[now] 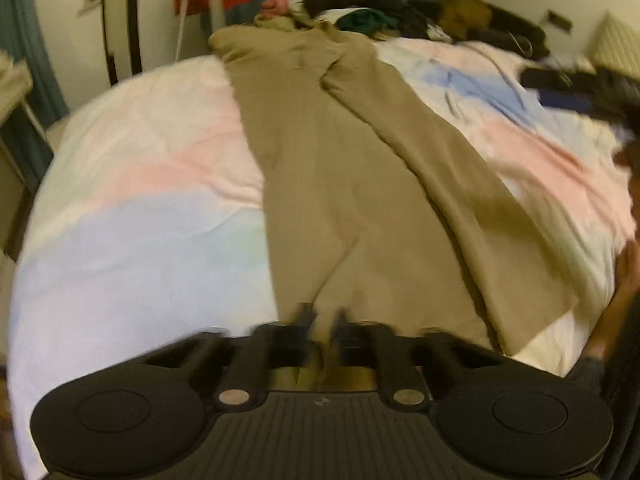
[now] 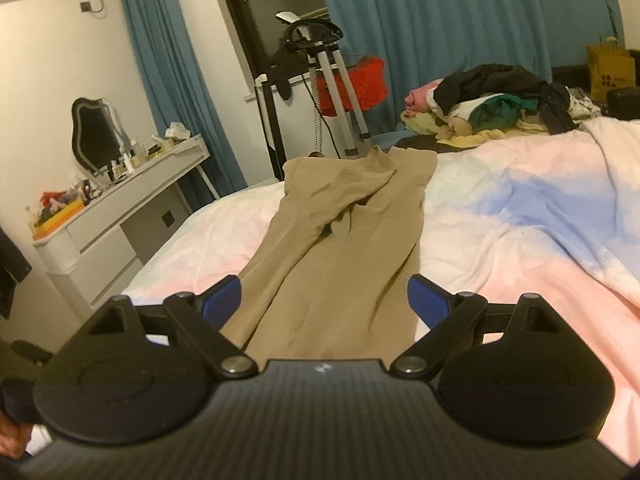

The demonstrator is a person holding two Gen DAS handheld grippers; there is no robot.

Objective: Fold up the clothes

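Tan trousers (image 1: 340,184) lie stretched along the pastel bed cover (image 1: 132,208), waist at the far end and legs running toward me. In the blurred left wrist view my left gripper (image 1: 323,322) is shut on the near end of one trouser leg, with tan cloth showing between its dark fingers. The right wrist view shows the same trousers (image 2: 332,252) from their near end. My right gripper (image 2: 326,300) hangs open just above that end, its blue pads (image 2: 222,300) wide apart and touching nothing.
A pile of mixed clothes (image 2: 492,96) sits at the far end of the bed. A white dressing table (image 2: 120,208) with a mirror and small bottles stands to the left. A metal stand (image 2: 340,92) and blue curtains (image 2: 460,20) lie beyond the bed. A dark blurred shape (image 1: 580,92) crosses the right edge.
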